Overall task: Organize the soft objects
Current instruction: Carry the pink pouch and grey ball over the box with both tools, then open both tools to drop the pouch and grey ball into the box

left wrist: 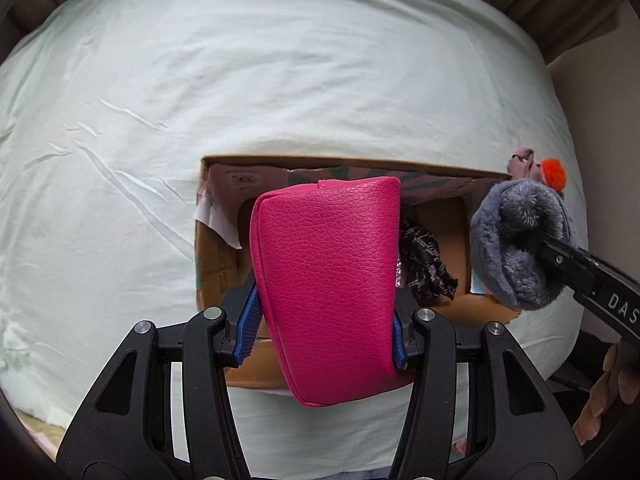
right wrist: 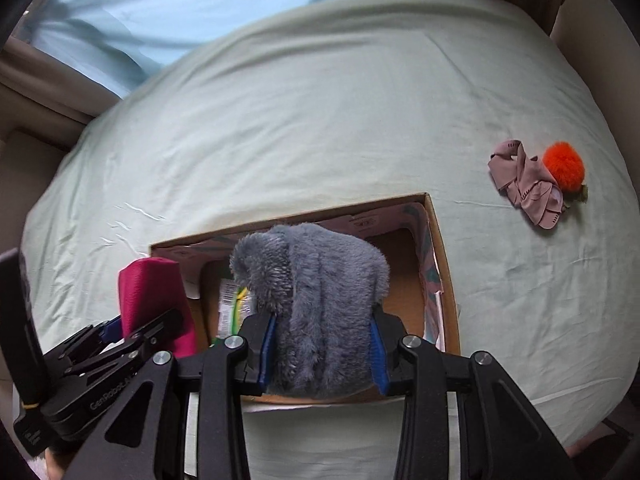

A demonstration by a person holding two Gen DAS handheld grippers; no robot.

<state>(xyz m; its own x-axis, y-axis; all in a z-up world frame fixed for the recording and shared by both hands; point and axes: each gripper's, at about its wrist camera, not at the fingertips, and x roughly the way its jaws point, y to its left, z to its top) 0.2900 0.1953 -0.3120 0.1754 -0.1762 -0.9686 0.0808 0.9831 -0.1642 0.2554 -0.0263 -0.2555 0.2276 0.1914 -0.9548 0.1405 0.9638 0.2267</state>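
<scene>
My left gripper (left wrist: 320,328) is shut on a pink leather pouch (left wrist: 328,280) and holds it above the near side of an open cardboard box (left wrist: 216,252) on the bed. My right gripper (right wrist: 322,352) is shut on a grey fluffy plush piece (right wrist: 316,296) and holds it over the same box (right wrist: 444,264). The pouch also shows in the right wrist view (right wrist: 154,296), and the grey plush in the left wrist view (left wrist: 516,244). A dark patterned cloth (left wrist: 426,268) lies inside the box.
A mauve cloth (right wrist: 524,184) and an orange pompom (right wrist: 564,166) lie on the pale green bedsheet (right wrist: 320,120) to the right of the box. Packaged items (right wrist: 232,300) sit in the box. Curtains hang behind the bed.
</scene>
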